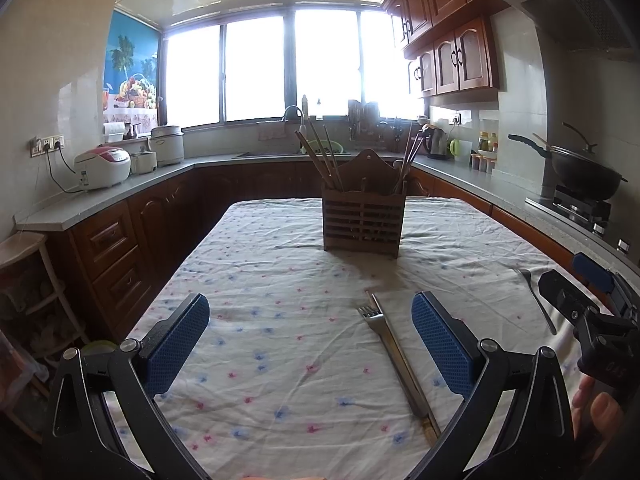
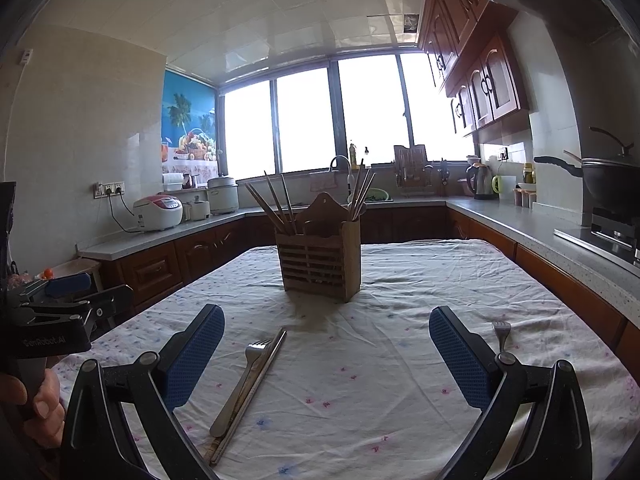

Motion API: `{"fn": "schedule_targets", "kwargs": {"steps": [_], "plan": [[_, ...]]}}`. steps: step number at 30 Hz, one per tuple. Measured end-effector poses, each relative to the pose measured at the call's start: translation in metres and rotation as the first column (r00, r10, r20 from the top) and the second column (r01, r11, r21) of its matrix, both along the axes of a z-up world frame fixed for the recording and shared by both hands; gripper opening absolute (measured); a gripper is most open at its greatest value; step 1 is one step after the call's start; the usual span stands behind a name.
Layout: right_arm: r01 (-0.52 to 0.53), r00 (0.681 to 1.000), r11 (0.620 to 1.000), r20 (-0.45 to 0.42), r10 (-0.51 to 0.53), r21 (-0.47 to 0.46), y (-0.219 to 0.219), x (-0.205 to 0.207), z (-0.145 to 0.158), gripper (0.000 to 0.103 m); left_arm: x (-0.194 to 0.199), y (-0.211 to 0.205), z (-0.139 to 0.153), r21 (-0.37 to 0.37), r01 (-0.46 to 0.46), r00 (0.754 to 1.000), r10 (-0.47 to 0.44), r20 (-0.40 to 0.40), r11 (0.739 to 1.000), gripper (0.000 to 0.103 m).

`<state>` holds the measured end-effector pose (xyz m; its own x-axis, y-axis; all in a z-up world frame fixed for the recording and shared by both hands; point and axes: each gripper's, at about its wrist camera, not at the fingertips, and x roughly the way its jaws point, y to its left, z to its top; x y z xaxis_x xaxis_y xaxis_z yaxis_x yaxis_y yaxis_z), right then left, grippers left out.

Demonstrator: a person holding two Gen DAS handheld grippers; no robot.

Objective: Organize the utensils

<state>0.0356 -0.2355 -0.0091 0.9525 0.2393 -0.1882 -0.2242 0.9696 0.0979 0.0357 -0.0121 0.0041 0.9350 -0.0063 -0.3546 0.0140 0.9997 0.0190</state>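
the left gripper (image 1: 310,346) has its jaws spread wide above the floral tablecloth (image 1: 280,280), pinching nothing. the right gripper (image 2: 326,354) is spread just as wide, also holding nothing. between the left jaws, toward the right pad, lie one fork (image 1: 390,350) and a metal chopstick (image 1: 400,360) touching side by side. a second fork (image 1: 538,300) lies well apart to the right. one wooden utensil holder (image 1: 362,218) stands upright farther back, with several chopsticks (image 1: 322,154) in its left and right compartments.

I see a bright wide window (image 1: 296,68) ahead, wooden wall cabinets (image 1: 448,28) at right, grey counter (image 1: 108,200) wrapping the room, floral-clothed worktop (image 1: 280,320), white tiled ceiling (image 2: 320,8).
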Motion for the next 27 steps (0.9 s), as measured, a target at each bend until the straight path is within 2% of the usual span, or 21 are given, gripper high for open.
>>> {"fn": "schedule_targets", "kwargs": {"steps": [27], "plan": [[-0.01,1.0,1.0,0.001,0.01,0.003,0.0002,-0.0004,0.0042,0.103,-0.0011,0.0006,0.0016,0.002,-0.001,1.0,0.001,0.012,1.0,0.103]]}}
